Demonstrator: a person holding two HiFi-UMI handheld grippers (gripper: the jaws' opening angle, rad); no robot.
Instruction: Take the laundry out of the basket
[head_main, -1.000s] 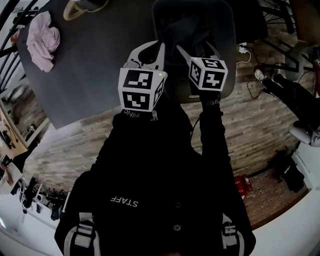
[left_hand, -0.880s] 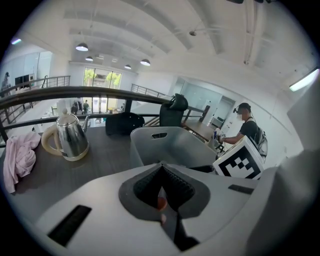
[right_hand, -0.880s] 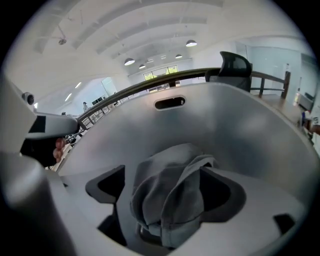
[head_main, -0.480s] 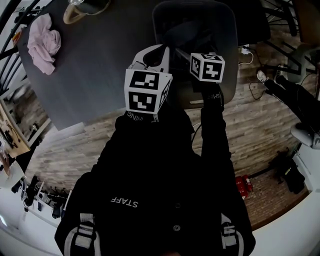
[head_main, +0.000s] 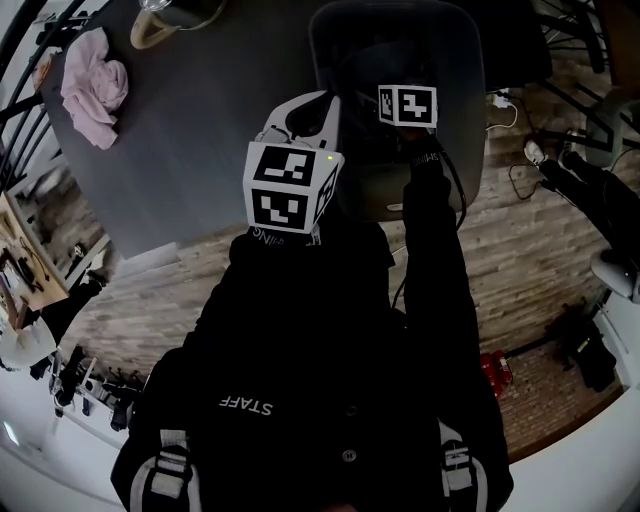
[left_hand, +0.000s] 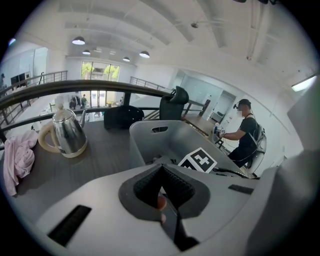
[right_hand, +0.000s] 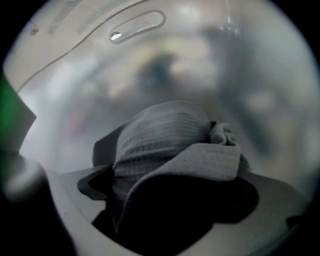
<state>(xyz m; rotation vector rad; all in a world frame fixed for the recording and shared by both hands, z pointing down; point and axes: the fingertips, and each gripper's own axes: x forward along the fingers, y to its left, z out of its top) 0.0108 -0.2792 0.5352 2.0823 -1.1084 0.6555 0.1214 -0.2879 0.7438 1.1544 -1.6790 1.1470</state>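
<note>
A grey laundry basket (head_main: 468, 70) stands at the dark table's near edge. My right gripper reaches down into it; in the head view only its marker cube (head_main: 407, 104) shows, the jaws hidden below. In the right gripper view, its jaws (right_hand: 175, 200) are opening with a bunched grey ribbed cloth (right_hand: 170, 145) lying between them, and the basket's pale wall (right_hand: 75, 55) is close behind. My left gripper (head_main: 305, 110) hovers shut and empty just left of the basket (left_hand: 165, 140), and it sees the right cube (left_hand: 198, 161) inside. A pink garment (head_main: 95, 85) lies on the table's far left.
A steel kettle (head_main: 175, 12) on a tan base stands at the back of the table (head_main: 200, 130). Beyond the table are black chairs and a railing. A person (left_hand: 245, 135) stands off to the right. Cables and a red object (head_main: 497, 370) lie on the wood floor.
My right gripper has pushed forward and down into the basket. The left gripper has hardly moved.
</note>
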